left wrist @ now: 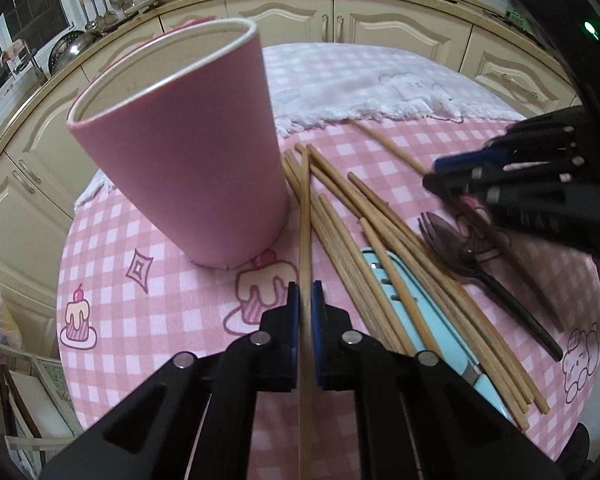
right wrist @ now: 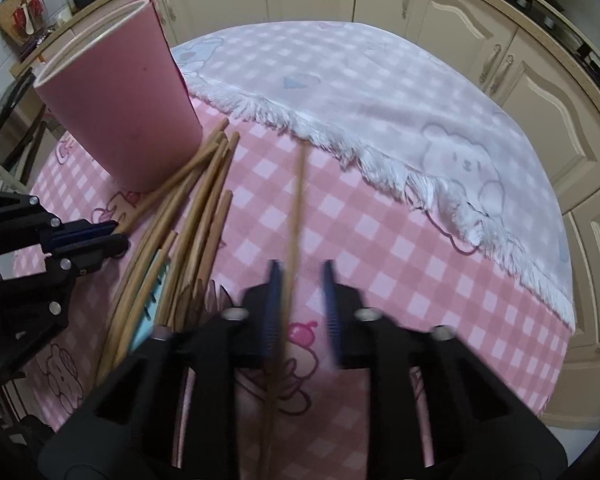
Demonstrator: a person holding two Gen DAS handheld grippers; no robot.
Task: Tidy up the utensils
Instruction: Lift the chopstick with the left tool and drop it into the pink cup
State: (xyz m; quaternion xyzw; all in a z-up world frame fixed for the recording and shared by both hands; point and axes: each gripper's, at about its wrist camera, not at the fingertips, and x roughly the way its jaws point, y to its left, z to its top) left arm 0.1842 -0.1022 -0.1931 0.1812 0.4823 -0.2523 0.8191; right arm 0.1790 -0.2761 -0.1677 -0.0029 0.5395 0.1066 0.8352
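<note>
Chopstick [left wrist: 305, 208] locked in the left claw [left wrist: 306, 288], pads pinched shut on it partway along, and the long end runs out ahead, flat on the table [left wrist: 148, 320] beside the foot of the pink cup [left wrist: 180, 152]. The cup is upright, its mouth empty as far as I can see. The rest of the chopsticks [left wrist: 380, 248] are fanned loose on the checked cloth just to the right, crossing over a pale blue case [left wrist: 412, 304], with a dark fork [left wrist: 452, 240] beyond them.

Over to the right claw [right wrist: 302, 268]: the view is smeared, but the pads show a clear gap. A single chopstick [right wrist: 298, 208] lies between them, close against the left pad only, so nothing is gripped there yet. Its far tip reaches the fringe of the white towel [right wrist: 380, 100].

So where's the danger? The left stick is held well back from its tip, so I'd expect it to pivot in the pads on the lift, swing wide and clip the cup's wall. That cup looks tall and light, so a knock could tip it. On the right, an off-centre close could roll the thin stick out sideways, or its tip could snag in that fringe. And both claws heading for one cup mouth together risks a clash.
</note>
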